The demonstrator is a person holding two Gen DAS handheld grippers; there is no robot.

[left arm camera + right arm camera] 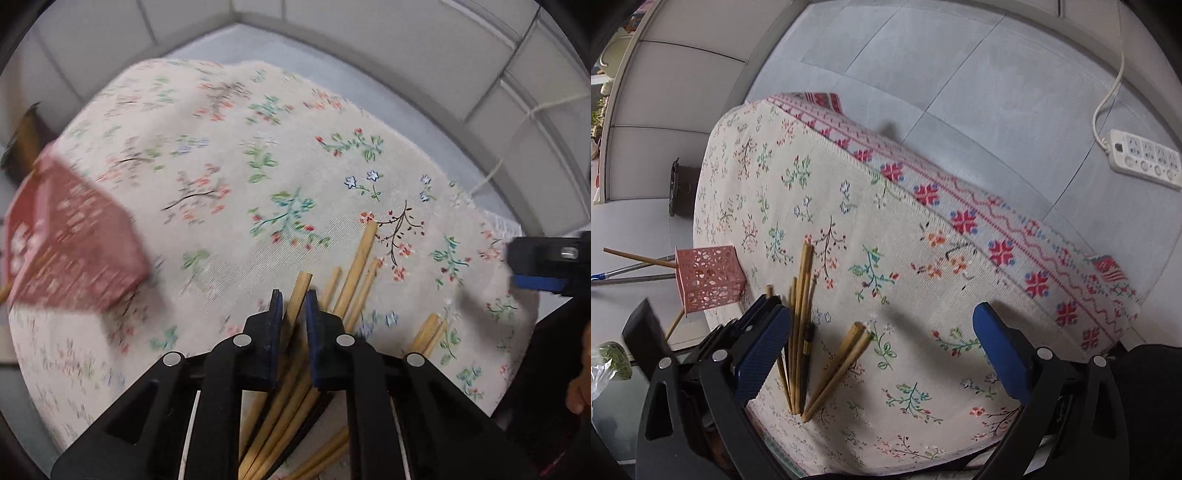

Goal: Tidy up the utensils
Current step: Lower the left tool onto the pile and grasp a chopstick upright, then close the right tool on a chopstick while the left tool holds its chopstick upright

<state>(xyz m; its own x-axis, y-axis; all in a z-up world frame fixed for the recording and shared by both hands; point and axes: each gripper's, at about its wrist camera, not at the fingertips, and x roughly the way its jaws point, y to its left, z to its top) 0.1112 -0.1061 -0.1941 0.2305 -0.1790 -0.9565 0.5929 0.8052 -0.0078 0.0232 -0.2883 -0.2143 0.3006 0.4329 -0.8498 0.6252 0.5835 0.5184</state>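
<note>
Left gripper (294, 295): fingers narrow, clamped on one chopstick (300, 291) whose tip pokes out just past the pads. No earlier frame to compare. Rest of the chopsticks (356, 273) lie fanned on the floral cloth (229, 177) covering the surface, just right of the held one; a separate pair (430, 332) lies further right. Left wrist view only: the bundle runs back under the left gripper, and the pink holder (70, 243) shows blurred, left of the chopsticks. The right gripper's blue pad shows at that view's right edge (543, 266), plus part of a hand (581, 384) lower right. Right wrist view: right gripper (882, 354) fingers wide apart, nothing between the pads, hovering over the cloth with the pair (842, 369) lying in the gap, nearer its left finger. That view shows what the other cannot: the holder (709, 277) is sharp, perforated, standing at the cloth's left edge with one chopstick (639, 257) sticking out sideways; the cloth's red cross-stitch border (964, 218) hanging down the far side; a power strip (1145, 158) on the grey tiled floor (960, 74) beyond. The left gripper (768, 306) appears there too, left of the bundle (801, 295).
</note>
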